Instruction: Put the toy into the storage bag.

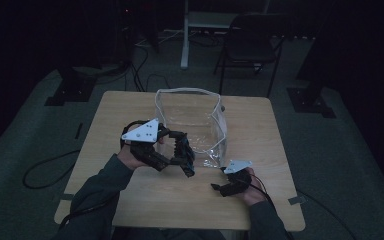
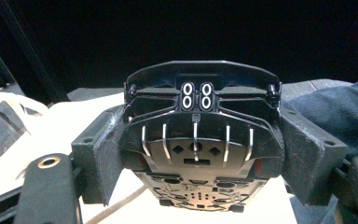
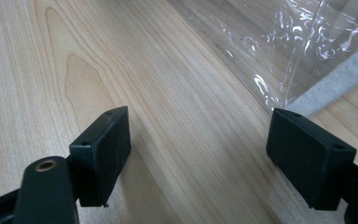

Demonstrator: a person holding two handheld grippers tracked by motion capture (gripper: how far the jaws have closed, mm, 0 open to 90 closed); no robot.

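A clear plastic bag (image 1: 190,120) stands open on the wooden table (image 1: 130,200), in the middle. Just in front of its left side my left gripper (image 1: 176,150) is shut on a black moulded plastic part (image 1: 186,159). In the left gripper view the part (image 2: 200,93) sits upright between the pads (image 2: 103,154), showing metal strips and white oval marks, and the bag (image 2: 0,121) lies at the far left. My right gripper (image 1: 220,189) rests low near the table's front right, open and empty (image 3: 205,156). The bag's lower corner (image 3: 261,46) lies just beyond its jaws.
A dark folding chair (image 1: 250,45) and a white stand leg (image 1: 185,35) are behind the table. Cables (image 1: 45,170) run over the grey floor at the left. A dark sleeve (image 2: 345,107) is close behind the held part.
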